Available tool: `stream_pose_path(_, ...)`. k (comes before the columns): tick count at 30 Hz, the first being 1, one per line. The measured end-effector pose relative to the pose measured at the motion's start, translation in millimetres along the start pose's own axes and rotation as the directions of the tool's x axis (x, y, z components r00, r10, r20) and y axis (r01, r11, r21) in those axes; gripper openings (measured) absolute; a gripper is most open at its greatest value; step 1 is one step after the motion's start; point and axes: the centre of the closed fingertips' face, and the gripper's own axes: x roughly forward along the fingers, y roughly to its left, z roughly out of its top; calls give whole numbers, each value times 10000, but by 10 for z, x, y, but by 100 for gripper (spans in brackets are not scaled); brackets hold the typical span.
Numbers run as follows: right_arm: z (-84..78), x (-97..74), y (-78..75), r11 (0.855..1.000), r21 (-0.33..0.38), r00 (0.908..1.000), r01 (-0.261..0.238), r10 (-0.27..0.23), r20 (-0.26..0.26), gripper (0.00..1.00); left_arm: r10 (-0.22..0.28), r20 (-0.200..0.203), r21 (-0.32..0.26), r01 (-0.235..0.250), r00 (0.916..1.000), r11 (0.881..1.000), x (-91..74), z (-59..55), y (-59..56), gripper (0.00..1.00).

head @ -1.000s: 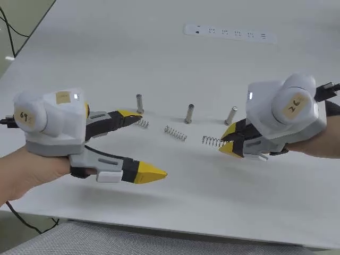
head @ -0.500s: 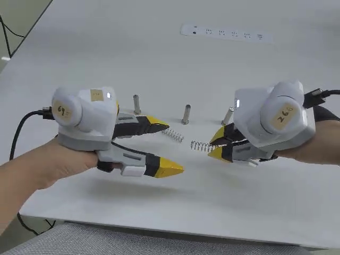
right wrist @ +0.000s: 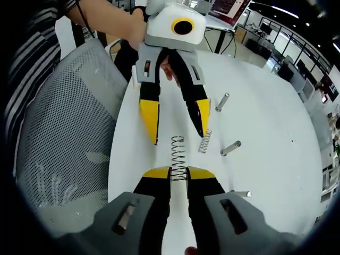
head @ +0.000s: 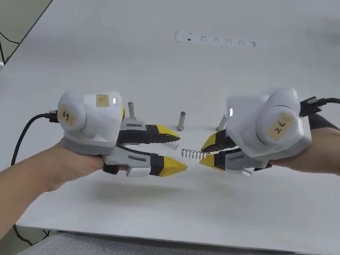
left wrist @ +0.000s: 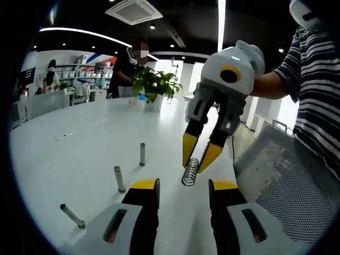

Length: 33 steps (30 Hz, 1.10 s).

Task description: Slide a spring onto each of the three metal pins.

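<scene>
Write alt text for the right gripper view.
The right gripper is shut on a spring, held out toward the open left gripper. On the white table beside them are a second spring and three metal pins.

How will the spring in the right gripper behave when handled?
Held by one end in the right gripper, the spring sticks out nearly straight, so probably light and fairly stiff. Its thin open coils likely flex sideways if nudged, and may slip from the jaws.
</scene>
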Motion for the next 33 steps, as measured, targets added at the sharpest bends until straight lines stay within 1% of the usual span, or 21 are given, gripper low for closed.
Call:
stream_pose_path(4,53,-11,16,9999,-113,10000,-16,17,93,13,-144,248,-142,148,9996,9998,18,58,-13,32)
stream_pose_path(8,84,-17,16,9999,-101,9998,-5,7,190,13,-310,166,-112,312,9994,9995,48,41,-48,29)
stream_pose_path(12,62,-22,34,10000,-71,9998,-16,17,188,13,-397,189,-73,398,9990,9992,64,30,-73,26)
stream_pose_path(16,53,-28,69,9999,-100,9997,-66,68,231,13,-469,261,-151,473,9986,9988,83,34,-85,22)
stream_pose_path(22,62,-37,77,9998,-167,9995,-48,54,318,13,-698,367,-118,703,9969,9975,117,55,-156,19)
stream_pose_path(26,82,-49,76,9998,-189,9992,-25,32,388,13,-745,352,-148,751,9966,9971,127,45,-170,17)
stream_pose_path(33,69,-63,72,9998,-177,9994,-18,25,348,13,-761,406,-143,767,9963,9969,128,50,-180,14)
